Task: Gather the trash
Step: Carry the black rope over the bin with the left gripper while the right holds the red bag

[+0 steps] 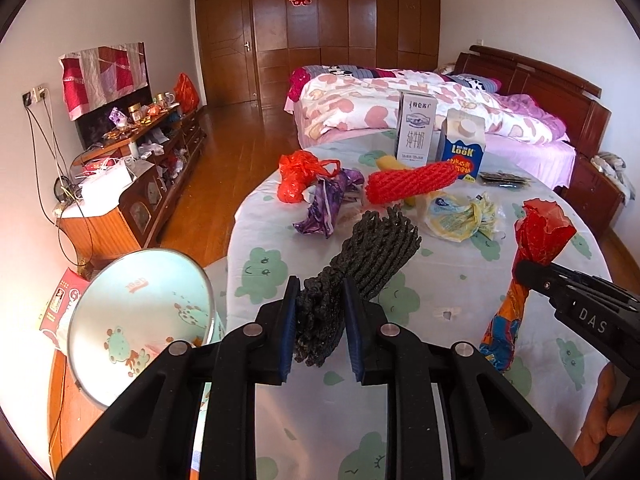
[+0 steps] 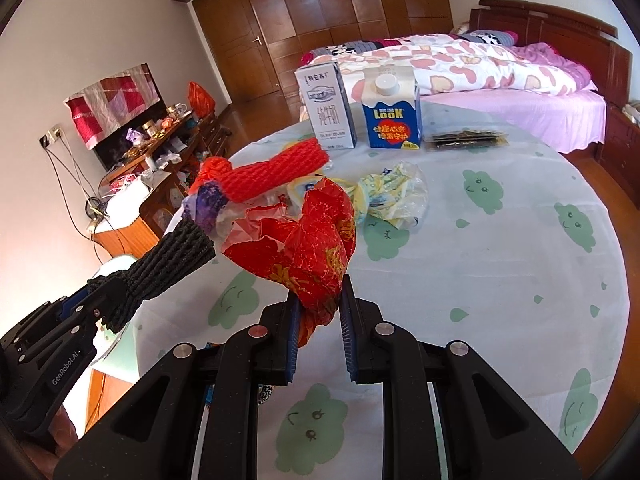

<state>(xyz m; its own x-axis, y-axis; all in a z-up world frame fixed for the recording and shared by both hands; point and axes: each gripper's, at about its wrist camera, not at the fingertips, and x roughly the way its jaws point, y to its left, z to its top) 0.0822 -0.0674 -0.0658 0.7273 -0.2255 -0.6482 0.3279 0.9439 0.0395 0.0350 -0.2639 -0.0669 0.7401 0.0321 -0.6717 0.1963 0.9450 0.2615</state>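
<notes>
— Black foam netting (image 1: 352, 264) is what my left gripper (image 1: 320, 320) is clamped on; the pads squeeze its bunched end and the rest fans out ahead, lifted off the tablecloth (image 1: 440, 280).

— And your other claw?

— My right gripper (image 2: 320, 328) is pinched narrow on the twisted tail of a red crinkled wrapper (image 2: 308, 240), also held up above the table. So both are full. I'd call this the carry step: two pieces picked, neither dropped yet.

— Where do they go?

— The pale green bin (image 1: 140, 320) with frog pictures stands just off the table's left edge, its mouth open beside my left claw. Next I judge I should swing the netting over that rim and let go, then bring the wrapper across after it.

— Anything awkward?

— The netting is springy and long, so it may catch on the rim. Still on the table: a red foam sleeve (image 1: 412, 182), a purple wrapper (image 1: 324, 212), an orange-red bag (image 1: 300, 176), a yellow-white bag (image 1: 460, 216), and two cartons (image 1: 460, 148) standing at the far side.
</notes>
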